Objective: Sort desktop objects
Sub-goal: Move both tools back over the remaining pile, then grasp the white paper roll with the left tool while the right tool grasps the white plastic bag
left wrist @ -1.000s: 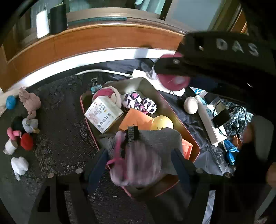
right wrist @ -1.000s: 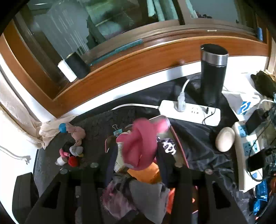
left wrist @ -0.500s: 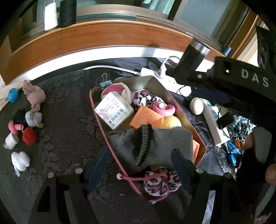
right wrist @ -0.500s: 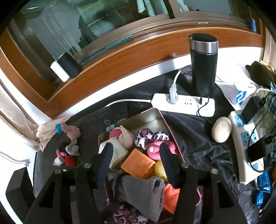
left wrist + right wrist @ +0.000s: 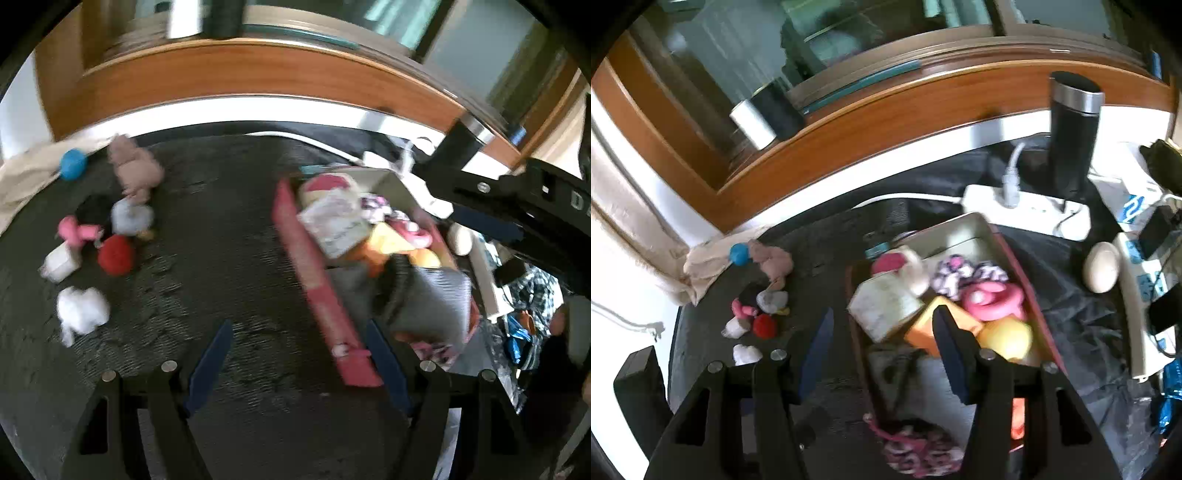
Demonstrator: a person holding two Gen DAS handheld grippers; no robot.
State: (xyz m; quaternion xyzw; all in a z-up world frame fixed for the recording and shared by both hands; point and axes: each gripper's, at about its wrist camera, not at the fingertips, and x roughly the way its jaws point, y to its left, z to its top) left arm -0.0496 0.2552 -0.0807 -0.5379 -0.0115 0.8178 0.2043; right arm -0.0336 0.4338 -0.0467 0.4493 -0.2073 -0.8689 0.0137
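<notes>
- The left gripper [image 5: 297, 363] is hovering with its blue fingers spread wide and nothing between them, over the bare dark mat [image 5: 221, 258] just left of the pink tray [image 5: 314, 277]
- The right gripper [image 5: 882, 349] is likewise standing spread and empty above the tray's near-left corner, looking down into it
- The tray is sitting crowded: a white printed box [image 5: 886, 308], an orange card [image 5: 940, 328], a yellow ball [image 5: 1010, 338], a pink ring [image 5: 993, 301] and leopard-print pieces [image 5: 967, 275] are lying packed together, seemingly gathered there as the sorting bin
- A grey knitted cloth [image 5: 432, 302] is draping over the tray's near end, and a leopard-print pouch with a pink cord [image 5: 918, 448] is spilling over the near rim, probably because the tray is overfull
- A cluster of small toys is lying well apart to the left on the mat: a red ball [image 5: 115, 254], a white fluffy piece [image 5: 82, 308], a blue ball [image 5: 73, 169] and a brownish plush [image 5: 136, 173], among others too blurred to name
- Those loose toys are, by my judgement, what is left outside the bin; the left view is smeared by motion, so the left tongs are likely swinging somewhere, though where I cannot tell
</notes>
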